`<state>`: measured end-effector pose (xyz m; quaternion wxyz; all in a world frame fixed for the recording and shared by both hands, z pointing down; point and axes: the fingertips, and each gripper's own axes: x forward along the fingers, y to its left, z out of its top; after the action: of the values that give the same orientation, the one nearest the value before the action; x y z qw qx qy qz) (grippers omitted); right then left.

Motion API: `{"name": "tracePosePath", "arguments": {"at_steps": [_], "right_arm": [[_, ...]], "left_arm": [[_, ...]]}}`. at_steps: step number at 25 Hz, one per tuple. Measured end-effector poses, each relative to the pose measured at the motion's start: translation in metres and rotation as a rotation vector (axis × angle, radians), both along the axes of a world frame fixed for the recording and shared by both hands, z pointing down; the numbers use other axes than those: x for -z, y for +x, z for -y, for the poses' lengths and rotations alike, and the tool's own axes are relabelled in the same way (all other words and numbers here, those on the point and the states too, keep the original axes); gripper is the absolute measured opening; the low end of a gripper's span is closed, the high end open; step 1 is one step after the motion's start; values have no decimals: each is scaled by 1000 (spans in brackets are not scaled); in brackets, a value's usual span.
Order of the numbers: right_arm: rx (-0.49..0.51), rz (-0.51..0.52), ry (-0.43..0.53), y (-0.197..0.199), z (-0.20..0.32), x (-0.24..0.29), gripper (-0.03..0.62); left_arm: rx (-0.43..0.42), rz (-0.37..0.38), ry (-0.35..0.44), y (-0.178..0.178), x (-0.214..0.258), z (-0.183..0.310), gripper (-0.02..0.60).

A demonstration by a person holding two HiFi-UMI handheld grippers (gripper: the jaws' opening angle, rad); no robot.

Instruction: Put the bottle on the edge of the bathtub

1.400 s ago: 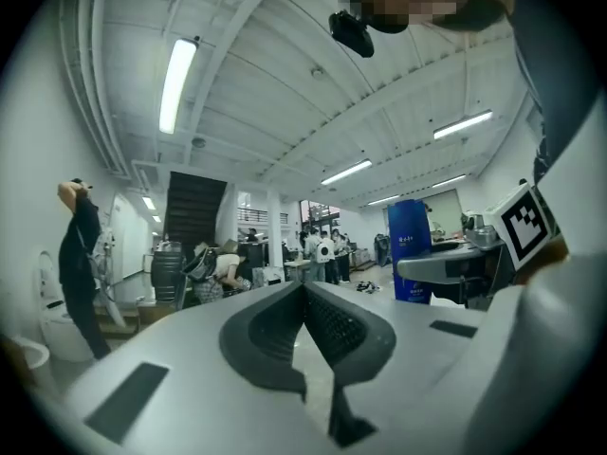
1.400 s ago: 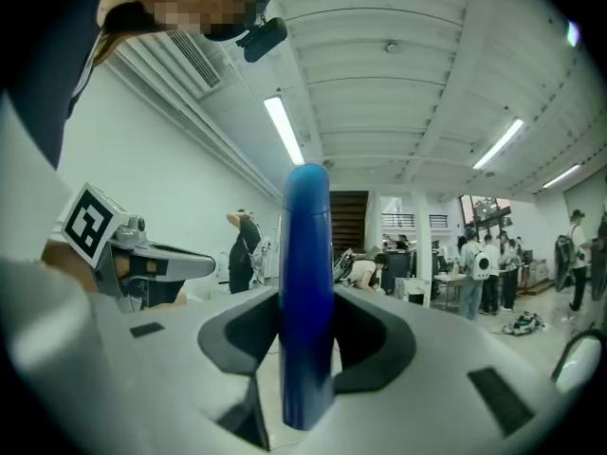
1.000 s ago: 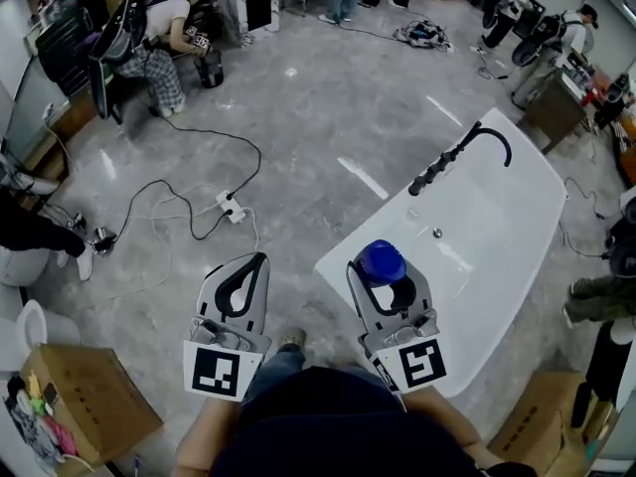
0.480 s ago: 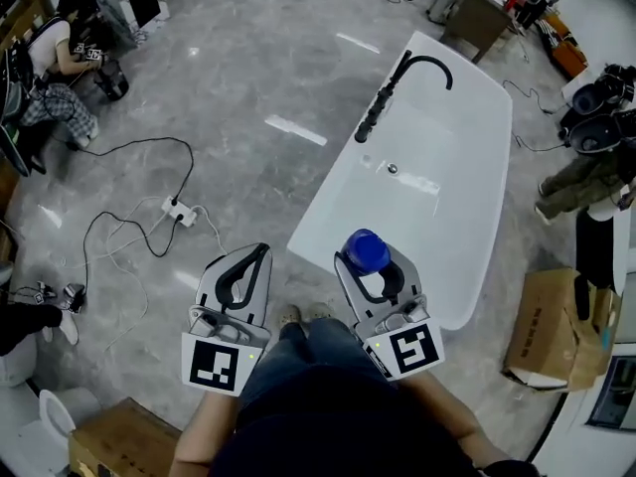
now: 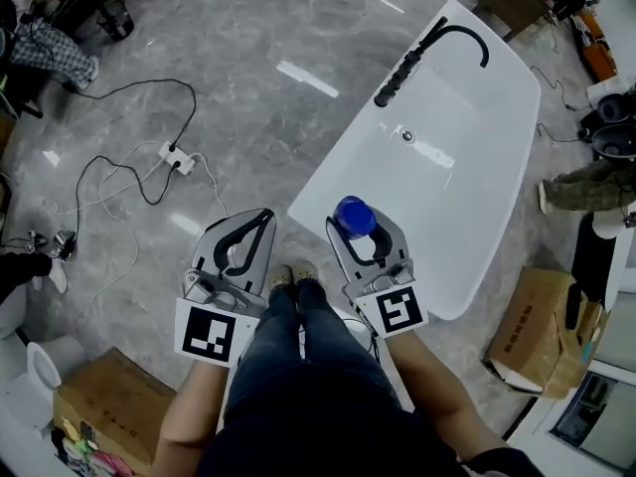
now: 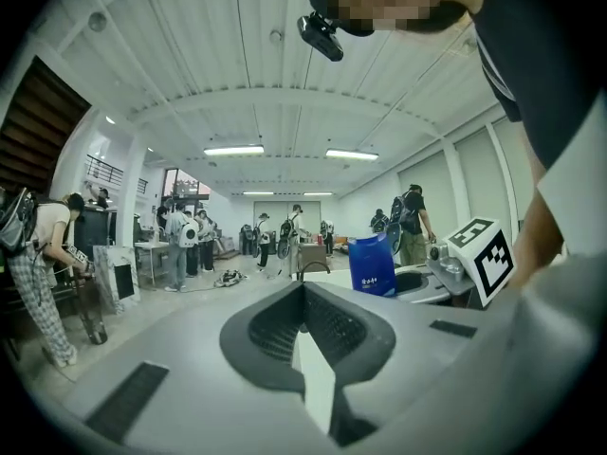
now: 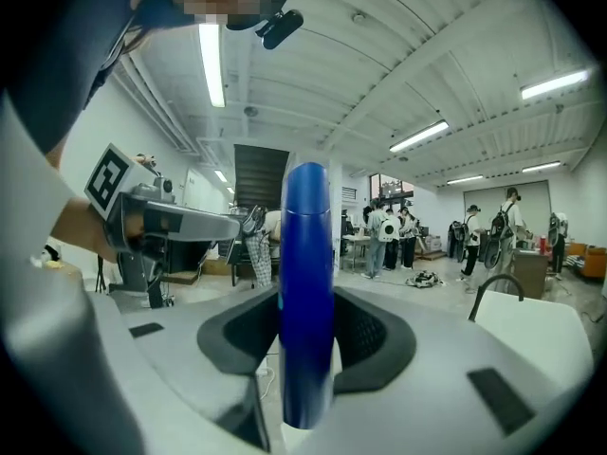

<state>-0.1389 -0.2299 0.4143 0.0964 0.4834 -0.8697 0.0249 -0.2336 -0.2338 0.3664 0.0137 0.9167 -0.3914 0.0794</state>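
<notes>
Blue cylindrical bottle stands upright, clamped between the jaws of the right gripper. It hangs over the near end of the white glossy bathtub, just inside the rim, probably so it can be lowered straight onto that flat edge without tipping. The left gripper is held beside it over the grey marble floor, clear of the tub, its jaws closed on nothing since the placing seems to need only one hand.
</notes>
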Motion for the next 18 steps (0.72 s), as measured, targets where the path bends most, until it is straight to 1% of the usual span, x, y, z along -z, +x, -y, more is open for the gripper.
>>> {"name": "tracePosePath", "arguments": {"at_steps": [3, 6, 12, 18], "right_arm": [[33, -14, -44, -2, 23, -41, 170], [71, -31, -114, -3, 33, -85, 170], [107, -66, -204, -5, 45, -156, 170], [93, -39, -245, -4, 55, -196, 170]], "left_arm": [[-3, 47, -3, 3, -23, 18, 23], [11, 93, -50, 5, -50, 24, 23], [50, 97, -125, 1, -92, 27, 23], [54, 113, -183, 7, -121, 27, 23]]}}
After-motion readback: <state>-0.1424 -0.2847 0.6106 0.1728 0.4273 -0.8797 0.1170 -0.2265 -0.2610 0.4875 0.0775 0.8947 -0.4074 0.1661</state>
